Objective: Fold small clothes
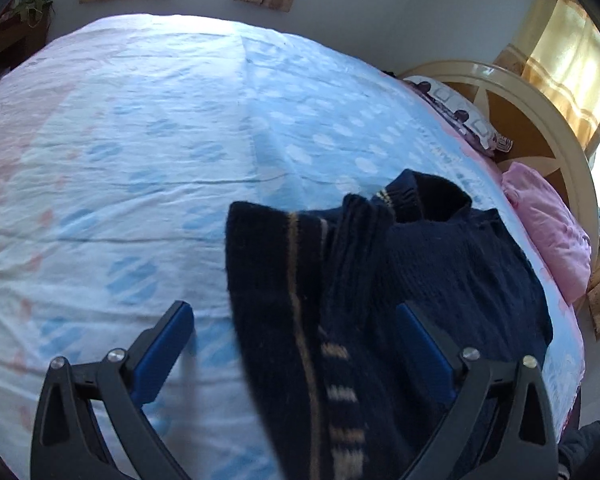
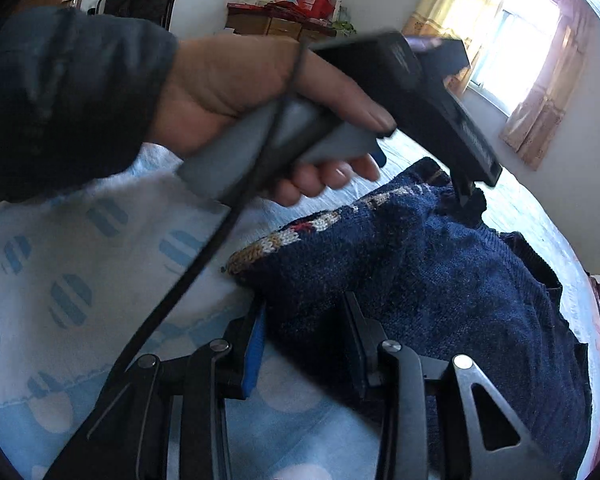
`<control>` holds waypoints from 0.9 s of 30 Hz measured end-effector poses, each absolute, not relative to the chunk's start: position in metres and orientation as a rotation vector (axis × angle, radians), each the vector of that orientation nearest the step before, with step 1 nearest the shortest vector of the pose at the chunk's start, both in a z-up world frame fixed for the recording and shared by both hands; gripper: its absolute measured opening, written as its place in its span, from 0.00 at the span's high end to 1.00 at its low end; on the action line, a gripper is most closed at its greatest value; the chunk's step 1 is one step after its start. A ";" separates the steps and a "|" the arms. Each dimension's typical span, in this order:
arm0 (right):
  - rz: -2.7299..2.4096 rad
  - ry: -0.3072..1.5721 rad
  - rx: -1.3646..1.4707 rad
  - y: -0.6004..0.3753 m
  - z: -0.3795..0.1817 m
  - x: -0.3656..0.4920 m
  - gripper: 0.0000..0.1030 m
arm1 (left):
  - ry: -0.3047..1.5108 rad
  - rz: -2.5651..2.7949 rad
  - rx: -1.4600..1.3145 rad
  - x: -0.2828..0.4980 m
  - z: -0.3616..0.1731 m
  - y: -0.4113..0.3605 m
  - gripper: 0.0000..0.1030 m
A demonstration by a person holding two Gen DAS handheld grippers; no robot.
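Observation:
A navy knit sweater [image 1: 440,272] with tan stripes lies on the bed's blue-and-white sheet [image 1: 140,140], one part folded over the body. My left gripper [image 1: 292,308] hovers over it, open, with its blue pads [image 1: 168,344] far apart; the folded part lies between them and neither pad presses on it. In the right wrist view, my right gripper [image 2: 305,304] is shut on the near edge of the sweater [image 2: 440,280], by its patterned band. A hand [image 2: 240,88] in a dark sleeve holds the left gripper [image 2: 466,196], whose tips are at the sweater's far end.
A pink pillow [image 1: 548,232] and a patterned pillow [image 1: 456,116] lie against the curved headboard [image 1: 540,120] at the right. Left of the sweater the sheet [image 2: 60,280] spreads wide. A dresser with red items [image 2: 292,16] and a curtained window [image 2: 512,40] stand beyond the bed.

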State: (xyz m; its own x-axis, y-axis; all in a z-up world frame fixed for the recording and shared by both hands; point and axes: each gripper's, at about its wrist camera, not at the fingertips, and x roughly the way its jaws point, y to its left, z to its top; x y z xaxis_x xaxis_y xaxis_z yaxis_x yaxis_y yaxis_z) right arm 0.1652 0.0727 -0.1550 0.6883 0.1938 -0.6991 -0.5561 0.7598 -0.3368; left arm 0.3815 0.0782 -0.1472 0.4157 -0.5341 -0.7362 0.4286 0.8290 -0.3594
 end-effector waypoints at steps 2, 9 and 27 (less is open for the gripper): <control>0.442 0.686 -0.575 0.073 -0.156 0.163 0.65 | 0.954 -0.604 -0.109 0.383 -0.148 0.076 0.14; 0.457 0.661 -0.544 0.068 -0.146 0.157 0.89 | 0.992 -0.659 -0.209 0.388 -0.150 0.085 0.77; 0.430 0.585 -0.402 0.009 -0.107 0.149 0.92 | 0.874 -0.698 -0.396 0.376 -0.104 0.079 0.81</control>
State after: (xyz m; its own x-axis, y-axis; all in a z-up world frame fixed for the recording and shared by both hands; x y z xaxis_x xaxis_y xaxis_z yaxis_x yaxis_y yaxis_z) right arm 0.1489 0.0095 -0.1069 0.7512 0.2713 -0.6017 -0.4933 0.8364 -0.2388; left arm 0.3758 0.0795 -0.1042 0.4446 -0.6995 -0.5596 0.3920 0.7136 -0.5806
